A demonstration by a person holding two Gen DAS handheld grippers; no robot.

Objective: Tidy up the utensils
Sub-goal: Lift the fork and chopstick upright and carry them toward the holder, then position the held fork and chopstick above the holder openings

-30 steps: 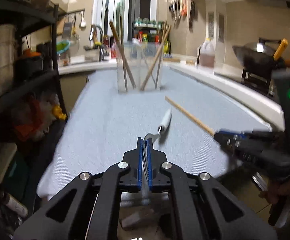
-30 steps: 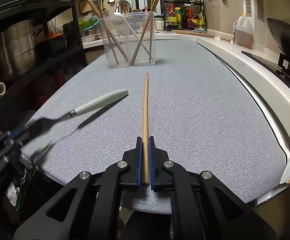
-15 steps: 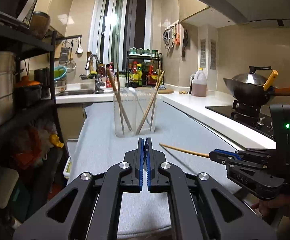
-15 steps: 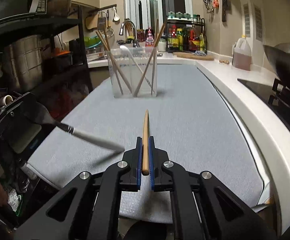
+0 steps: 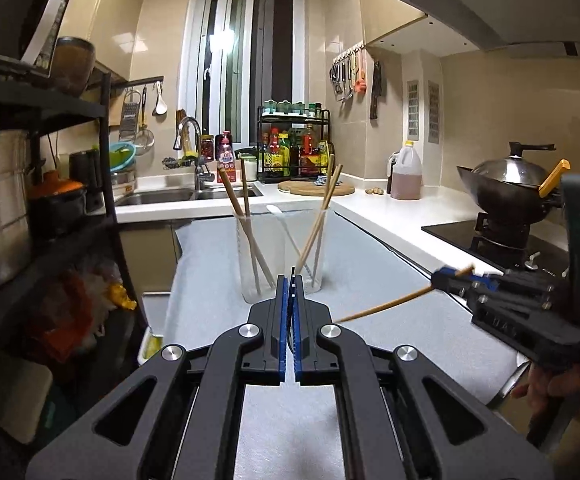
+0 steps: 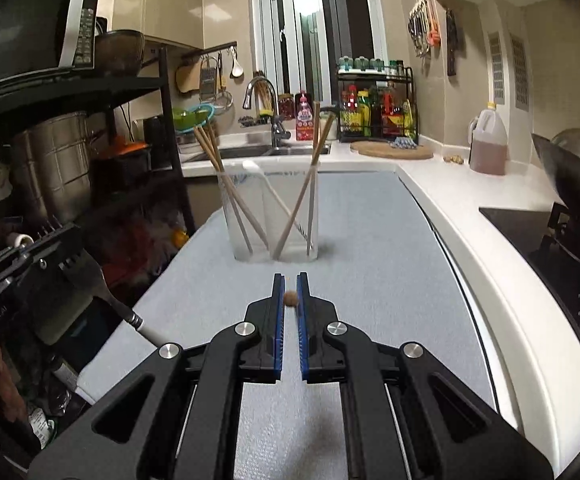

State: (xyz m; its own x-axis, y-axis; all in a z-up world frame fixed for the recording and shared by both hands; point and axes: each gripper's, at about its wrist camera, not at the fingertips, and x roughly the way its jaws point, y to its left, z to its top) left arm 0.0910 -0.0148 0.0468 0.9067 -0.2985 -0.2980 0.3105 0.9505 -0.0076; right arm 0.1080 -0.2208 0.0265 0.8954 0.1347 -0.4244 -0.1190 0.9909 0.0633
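Chopstick clamped in right gripper jaws, seen end-on there; left view shows its shaft pointing leftward, raised above grey surface. Fork clenched in left gripper jaws, visible only from right camera, white handle angled down. Ahead, clear holder with chopsticks.

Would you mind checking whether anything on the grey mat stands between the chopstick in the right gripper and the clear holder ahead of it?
Nothing visible does. The chopstick, clamped in the right gripper, points towards the clear holder, and the grey mat between them is bare. The fork in the left gripper sits off to the left, outside that path.
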